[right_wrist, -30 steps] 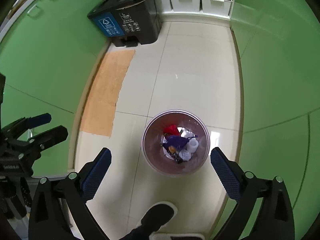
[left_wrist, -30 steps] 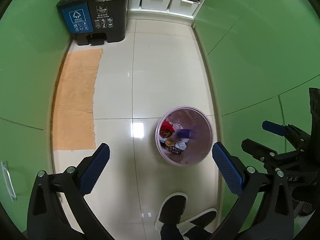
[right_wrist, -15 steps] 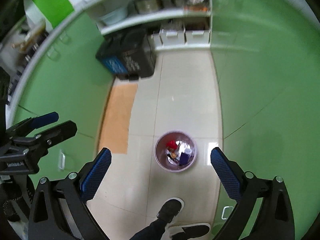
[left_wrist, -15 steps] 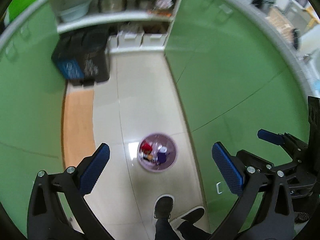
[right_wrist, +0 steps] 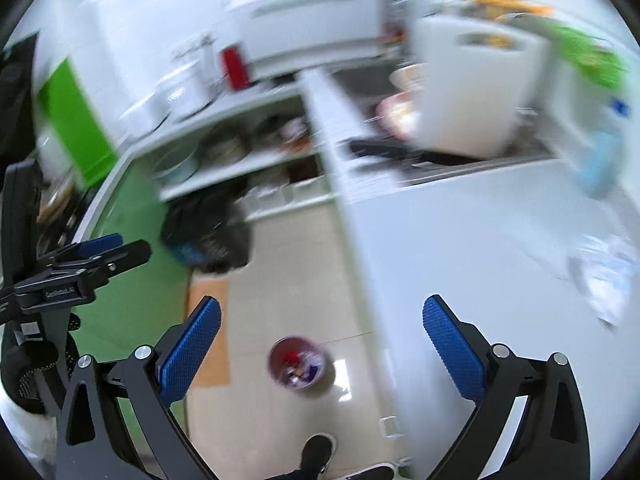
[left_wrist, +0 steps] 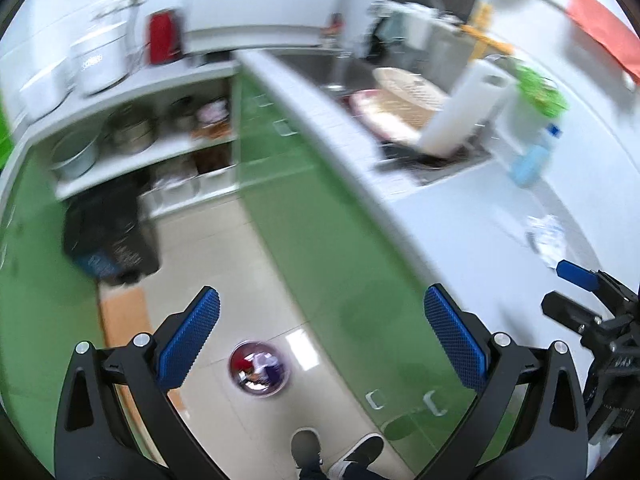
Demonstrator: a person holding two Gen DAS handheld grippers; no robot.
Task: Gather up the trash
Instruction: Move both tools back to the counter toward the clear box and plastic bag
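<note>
Left gripper gapes wide and empty; far below its fingers sits the round purple plastic waste bin, already holding scraps. Right gripper is spread wide too, nothing held. Crumpled clear plastic wrapper lies ahead-right on the white countertop, probably the next pickup.

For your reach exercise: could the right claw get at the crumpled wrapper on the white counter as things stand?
Probably yes: the right claw is open and holds nothing, and the crumpled wrapper lies on bare white counter with nothing between them.
</note>
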